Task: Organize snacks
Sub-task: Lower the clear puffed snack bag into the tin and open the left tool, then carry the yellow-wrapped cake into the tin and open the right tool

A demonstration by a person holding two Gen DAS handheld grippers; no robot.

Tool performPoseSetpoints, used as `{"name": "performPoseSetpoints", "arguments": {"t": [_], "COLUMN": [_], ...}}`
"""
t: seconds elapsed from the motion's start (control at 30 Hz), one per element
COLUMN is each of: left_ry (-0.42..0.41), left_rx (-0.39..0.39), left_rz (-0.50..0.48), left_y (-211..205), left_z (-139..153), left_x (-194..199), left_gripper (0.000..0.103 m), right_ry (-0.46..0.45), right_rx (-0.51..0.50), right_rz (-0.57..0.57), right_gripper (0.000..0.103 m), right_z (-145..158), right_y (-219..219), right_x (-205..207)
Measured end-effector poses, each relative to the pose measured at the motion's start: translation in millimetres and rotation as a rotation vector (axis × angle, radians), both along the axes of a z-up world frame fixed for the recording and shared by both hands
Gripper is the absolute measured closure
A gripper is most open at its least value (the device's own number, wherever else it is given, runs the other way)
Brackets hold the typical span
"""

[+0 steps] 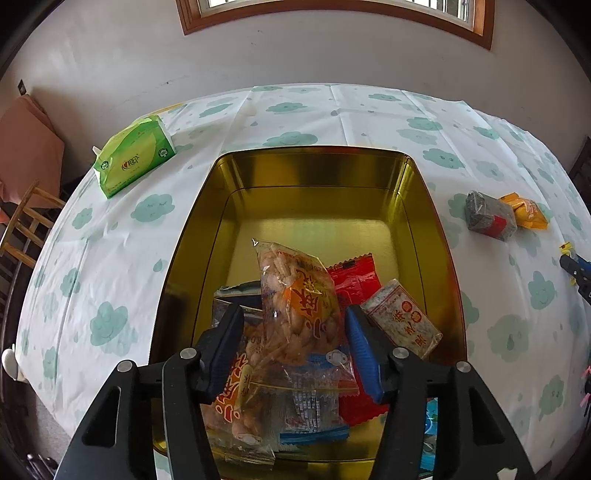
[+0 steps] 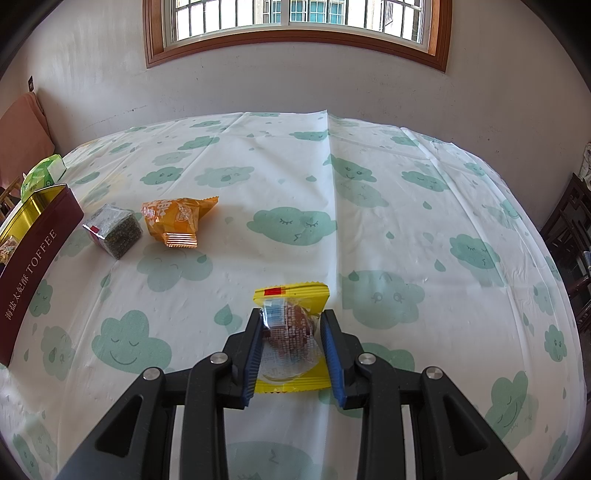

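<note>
A gold-lined toffee tin [image 1: 325,173] stands open on the table; its maroon side shows at the left of the right wrist view [image 2: 33,258]. Inside lie a clear bag of snacks [image 1: 299,306], a red packet [image 1: 354,277] and a grey wrapped block [image 1: 402,317]. My left gripper [image 1: 293,325] is open over the tin, its fingers either side of the clear bag. My right gripper [image 2: 290,325] is shut on a yellow-edged snack packet [image 2: 291,325] on the tablecloth. A dark grey block [image 2: 114,230] and an orange packet [image 2: 177,218] lie beside the tin.
A green tissue pack [image 1: 135,155] lies at the table's far left. A wooden chair [image 1: 22,225] stands off the left edge, dark furniture [image 2: 569,221] off the right. A wall with a window [image 2: 295,14] is behind the table.
</note>
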State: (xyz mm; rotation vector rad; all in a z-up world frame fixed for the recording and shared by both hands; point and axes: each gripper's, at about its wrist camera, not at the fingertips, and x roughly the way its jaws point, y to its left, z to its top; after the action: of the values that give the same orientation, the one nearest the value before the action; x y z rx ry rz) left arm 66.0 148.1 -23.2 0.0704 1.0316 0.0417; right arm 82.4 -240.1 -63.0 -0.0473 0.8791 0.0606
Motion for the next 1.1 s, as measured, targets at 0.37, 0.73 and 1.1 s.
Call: {"name": "performPoseSetpoints", "arguments": {"t": [0.37,0.73,1.1], "left_ry": [-0.018,-0.033,-0.073], "left_rx": [-0.033,-0.078,-0.054], "left_rz": [0.018,0.030,0.061], "left_y": [4,3,7], "left_z": [11,21,32], "left_x": [-7,-20,-34], "left_gripper": [0.043,0.040,0.032], "right_ry": [0.000,0.000,0.000], "right_rx": [-0.001,-0.001,-0.002], "right_rz": [0.000,0.000,0.000], "right_gripper": [0.071,0.071,0.071], "right_z": [0,0,0], "right_y": [0,0,-1], "right_x": [0,0,0]}}
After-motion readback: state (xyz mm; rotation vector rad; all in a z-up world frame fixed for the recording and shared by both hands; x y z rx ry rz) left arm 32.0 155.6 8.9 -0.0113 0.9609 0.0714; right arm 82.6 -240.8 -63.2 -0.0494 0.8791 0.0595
